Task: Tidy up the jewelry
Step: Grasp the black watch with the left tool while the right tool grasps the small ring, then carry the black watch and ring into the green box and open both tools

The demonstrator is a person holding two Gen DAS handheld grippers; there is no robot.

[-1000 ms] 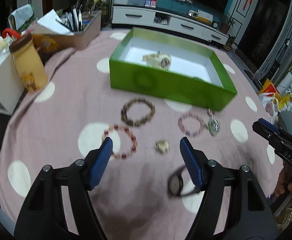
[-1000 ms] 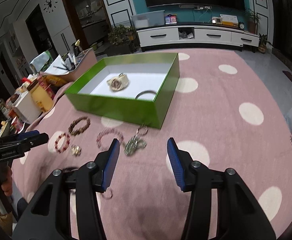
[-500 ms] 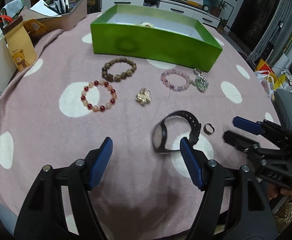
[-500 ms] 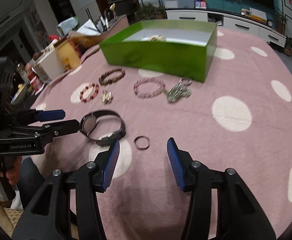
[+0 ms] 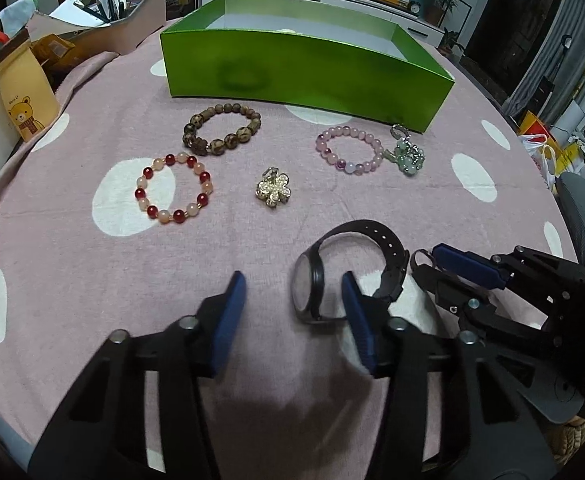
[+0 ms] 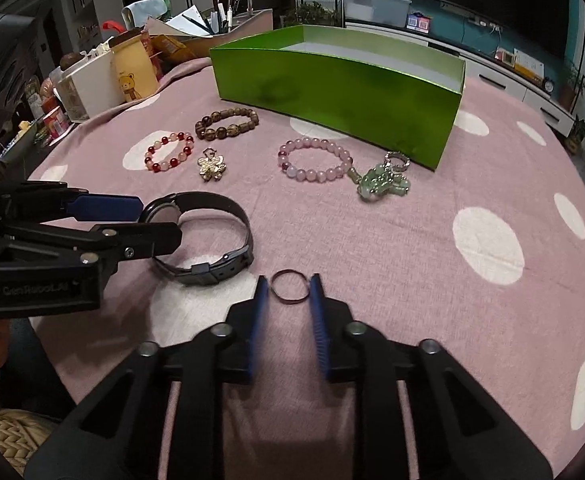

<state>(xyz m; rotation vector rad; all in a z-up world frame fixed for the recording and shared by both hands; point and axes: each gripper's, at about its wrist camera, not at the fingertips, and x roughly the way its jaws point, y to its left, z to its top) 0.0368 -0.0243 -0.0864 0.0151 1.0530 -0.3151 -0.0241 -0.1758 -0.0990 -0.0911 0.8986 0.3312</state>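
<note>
Pink white-dotted tablecloth (image 6: 392, 248) — green box (image 6: 340, 92) at twelve o'clock, TV cabinet behind. Right gripper (image 6: 290, 286) closing around the ring (image 6: 290, 287), left gripper (image 5: 294, 286) narrowing beside the black watch (image 5: 356, 268) — neither gripping.

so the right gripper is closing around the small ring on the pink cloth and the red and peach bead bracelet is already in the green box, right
Not quite. The red and peach bead bracelet lies on the pink cloth, outside the green box, as the left wrist view shows. The right gripper is indeed closing around the small ring.
</note>
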